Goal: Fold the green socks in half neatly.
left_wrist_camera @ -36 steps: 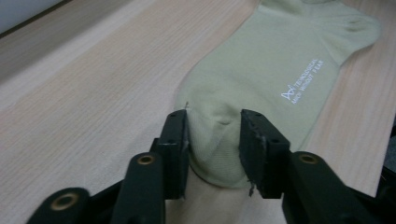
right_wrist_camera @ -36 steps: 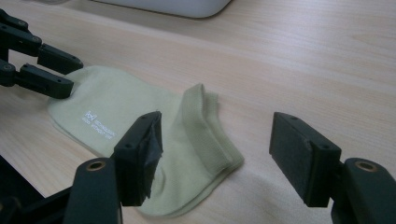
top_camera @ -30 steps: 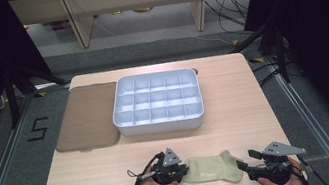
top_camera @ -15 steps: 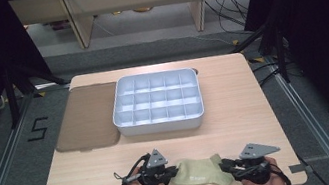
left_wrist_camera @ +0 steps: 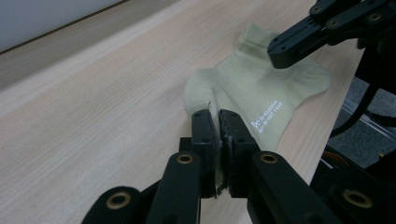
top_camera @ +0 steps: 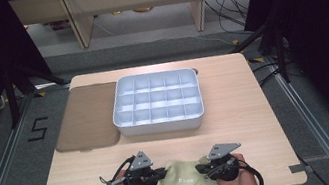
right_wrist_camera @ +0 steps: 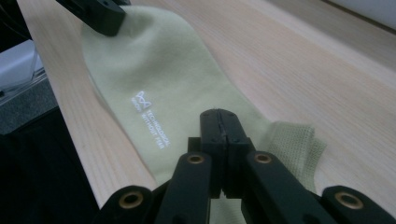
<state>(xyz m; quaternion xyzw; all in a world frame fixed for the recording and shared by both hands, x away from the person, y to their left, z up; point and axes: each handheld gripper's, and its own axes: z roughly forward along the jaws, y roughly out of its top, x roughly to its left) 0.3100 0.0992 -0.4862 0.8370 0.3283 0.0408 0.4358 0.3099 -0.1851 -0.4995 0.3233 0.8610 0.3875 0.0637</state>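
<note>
Left gripper view: jaws of the left gripper (left_wrist_camera: 218, 122) pinch the sock (left_wrist_camera: 254, 88) at one end; the right gripper (right_wrist_camera: 223, 122) clamps the other. Sock lies at the table's (top_camera: 236, 111) near edge. Judged step: stretching flat; next, likely lifting toward the tray (top_camera: 161, 121).

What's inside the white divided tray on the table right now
The compartments of the white tray that face the high view look empty, showing only bare white floors. The parts just behind its near wall and dividers are hidden, so something small there could be missed.

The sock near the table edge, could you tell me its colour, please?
Pale yellow-green sock, clearest in the right gripper view.
</note>
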